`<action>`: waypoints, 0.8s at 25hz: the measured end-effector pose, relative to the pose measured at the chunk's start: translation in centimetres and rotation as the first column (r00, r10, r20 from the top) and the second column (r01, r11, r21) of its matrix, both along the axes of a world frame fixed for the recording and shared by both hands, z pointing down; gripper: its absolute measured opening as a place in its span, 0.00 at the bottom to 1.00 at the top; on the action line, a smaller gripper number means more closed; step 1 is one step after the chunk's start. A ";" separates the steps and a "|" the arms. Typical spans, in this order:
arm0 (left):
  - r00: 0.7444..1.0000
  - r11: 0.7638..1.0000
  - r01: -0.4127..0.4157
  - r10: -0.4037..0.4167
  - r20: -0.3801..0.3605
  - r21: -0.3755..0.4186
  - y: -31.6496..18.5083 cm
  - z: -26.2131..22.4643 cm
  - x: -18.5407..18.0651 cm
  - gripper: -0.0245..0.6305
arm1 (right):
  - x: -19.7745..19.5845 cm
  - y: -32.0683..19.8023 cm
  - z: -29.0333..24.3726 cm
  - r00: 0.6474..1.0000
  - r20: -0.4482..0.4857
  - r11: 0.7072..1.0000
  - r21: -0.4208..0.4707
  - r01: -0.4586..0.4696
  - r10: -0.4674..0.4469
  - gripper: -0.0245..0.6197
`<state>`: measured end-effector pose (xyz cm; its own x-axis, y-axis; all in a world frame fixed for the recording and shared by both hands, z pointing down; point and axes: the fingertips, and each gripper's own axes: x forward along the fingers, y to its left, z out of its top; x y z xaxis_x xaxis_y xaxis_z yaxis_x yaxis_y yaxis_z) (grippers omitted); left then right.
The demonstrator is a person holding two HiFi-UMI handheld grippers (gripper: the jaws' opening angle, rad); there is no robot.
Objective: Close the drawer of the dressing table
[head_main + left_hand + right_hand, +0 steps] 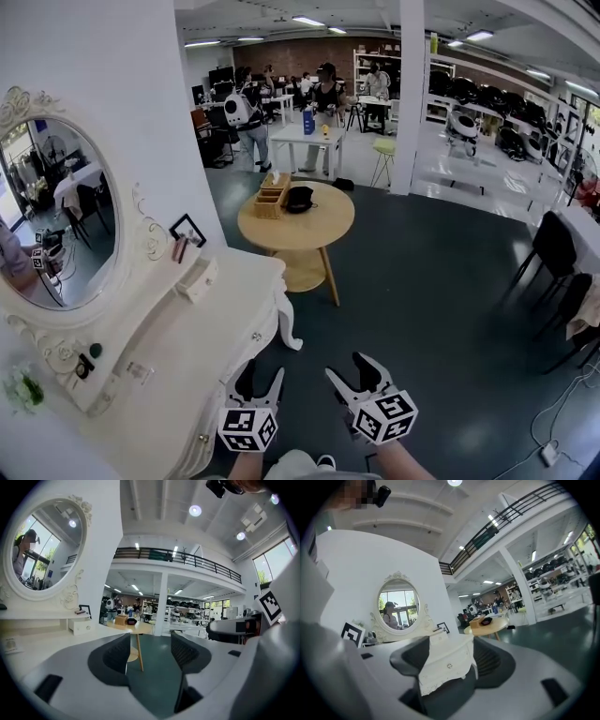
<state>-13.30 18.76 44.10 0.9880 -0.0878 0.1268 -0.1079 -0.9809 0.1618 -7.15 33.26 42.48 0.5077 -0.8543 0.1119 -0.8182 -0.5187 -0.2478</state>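
Note:
The white dressing table (pixel 169 347) with its oval mirror (pixel 56 220) stands at the left of the head view. Small knobs (pixel 256 336) mark its drawer fronts, and none looks pulled out. My left gripper (pixel 262 373) hovers open just right of the table's front, with nothing between its jaws. In the left gripper view this gripper (pixel 150 644) frames only floor, with the table top (pixel 42 637) at the left. My right gripper (pixel 347 367) is also open and empty. In its own view this gripper (pixel 452 654) frames a drawer front and knob (pixel 449 666) at a distance.
A round wooden table (pixel 323 230) carrying a wooden box (pixel 271 197) and a black object stands beyond the dresser. A small white box (pixel 197 279) and a picture frame (pixel 187 230) sit on the dresser top. Dark chairs (pixel 553 248) and a floor cable (pixel 562 422) are at the right.

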 end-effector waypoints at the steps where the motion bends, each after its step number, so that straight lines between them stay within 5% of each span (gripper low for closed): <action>1: 1.000 1.000 0.005 -0.005 -0.002 -0.003 0.0 0.0 0.2 0.45 | 0.2 0.2 0.0 1.000 0.000 1.000 0.000 -0.002 0.002 0.49; 10: 1.000 1.000 0.005 -0.005 0.014 -0.008 -0.7 1.1 3.3 0.55 | 3.2 0.2 1.0 0.999 0.034 1.000 -0.003 -0.017 0.017 0.58; 20: 1.000 0.999 0.022 -0.022 0.001 -0.026 -6.0 1.5 11.2 0.58 | 11.3 -3.5 0.9 0.999 0.021 0.999 0.005 -0.038 0.038 0.65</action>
<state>-2.10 12.78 45.61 0.9858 -0.1063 0.1300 -0.1297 -0.9737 0.1875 4.15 29.75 43.41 0.5374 -0.8350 0.1183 -0.7927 -0.5480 -0.2671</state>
